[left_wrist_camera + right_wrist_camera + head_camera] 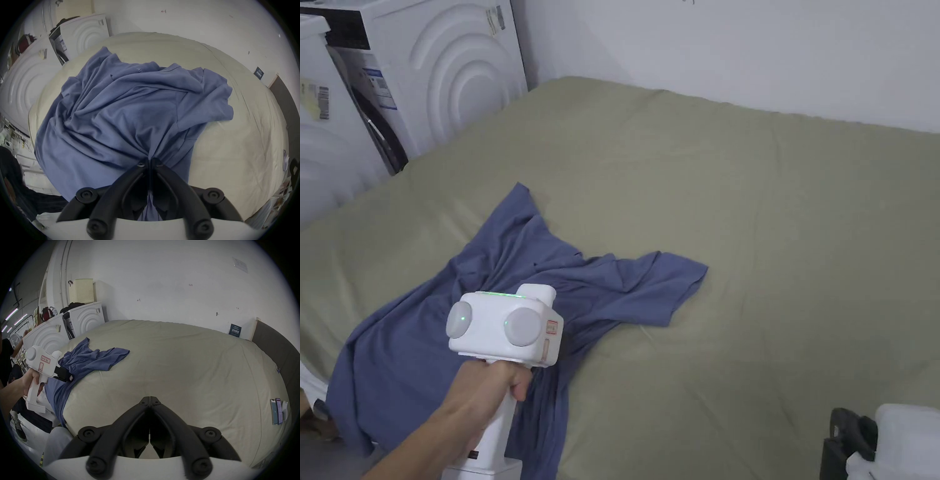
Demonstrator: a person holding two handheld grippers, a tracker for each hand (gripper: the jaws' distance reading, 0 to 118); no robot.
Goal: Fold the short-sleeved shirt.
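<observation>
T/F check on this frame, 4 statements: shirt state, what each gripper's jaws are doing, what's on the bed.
1. The blue shirt lies crumpled, not yet folded. True.
2. The left gripper has its jaws shut on the shirt. True.
3. The right gripper also holds the shirt. False: its jaws are shut on nothing, above bare green bed sheet.
4. The shirt lies against the far wall. False: it lies at the bed's near edge, partly hanging off, near the washing machines.

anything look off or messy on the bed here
The blue shirt is crumpled rather than spread flat, lying at the near left corner of the bed with part of it hanging over the edge. The left hand-held gripper is shut on a bunched fold of it. Nothing looks torn or spilled.
</observation>
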